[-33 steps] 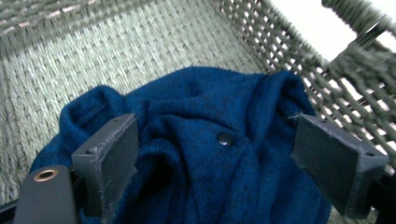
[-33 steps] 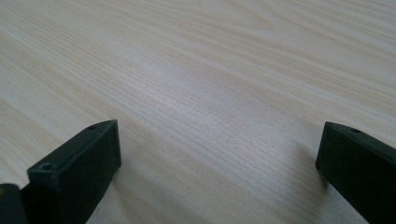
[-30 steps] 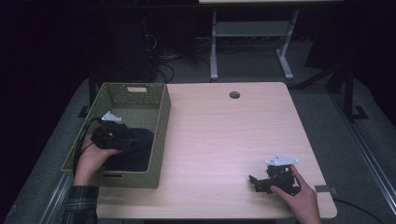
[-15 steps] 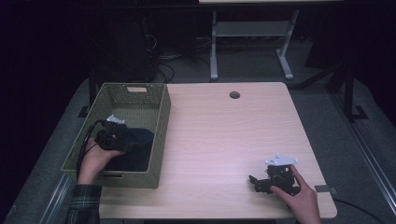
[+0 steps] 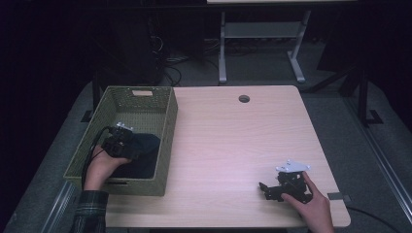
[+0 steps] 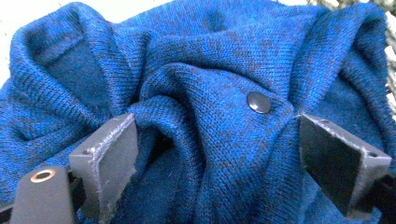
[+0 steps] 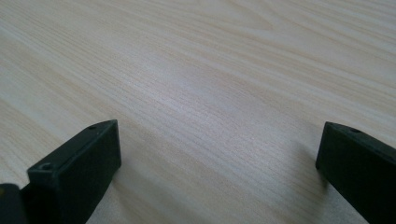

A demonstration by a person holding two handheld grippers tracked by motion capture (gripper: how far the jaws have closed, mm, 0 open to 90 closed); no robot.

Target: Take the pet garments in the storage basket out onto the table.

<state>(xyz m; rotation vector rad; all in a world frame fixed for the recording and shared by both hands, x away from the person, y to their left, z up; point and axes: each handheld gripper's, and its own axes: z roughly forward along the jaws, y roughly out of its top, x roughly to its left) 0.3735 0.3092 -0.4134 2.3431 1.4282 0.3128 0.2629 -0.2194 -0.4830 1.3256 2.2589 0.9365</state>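
high view overhead, left gripper view close on sweater (image 6: pixel 210 116), right on table (image 7: pixel 210 93)

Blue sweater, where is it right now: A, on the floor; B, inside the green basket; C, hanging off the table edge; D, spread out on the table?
B: the blue sweater lies inside the green basket, with the left claw open over its folds.

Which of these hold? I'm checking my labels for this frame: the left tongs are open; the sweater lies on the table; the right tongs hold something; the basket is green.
1. The left tongs are open over the sweater. True.
2. The sweater lies on the table. False: it lies in the basket.
3. The right tongs hold something. False: they are open above bare wood.
4. The basket is green. True.
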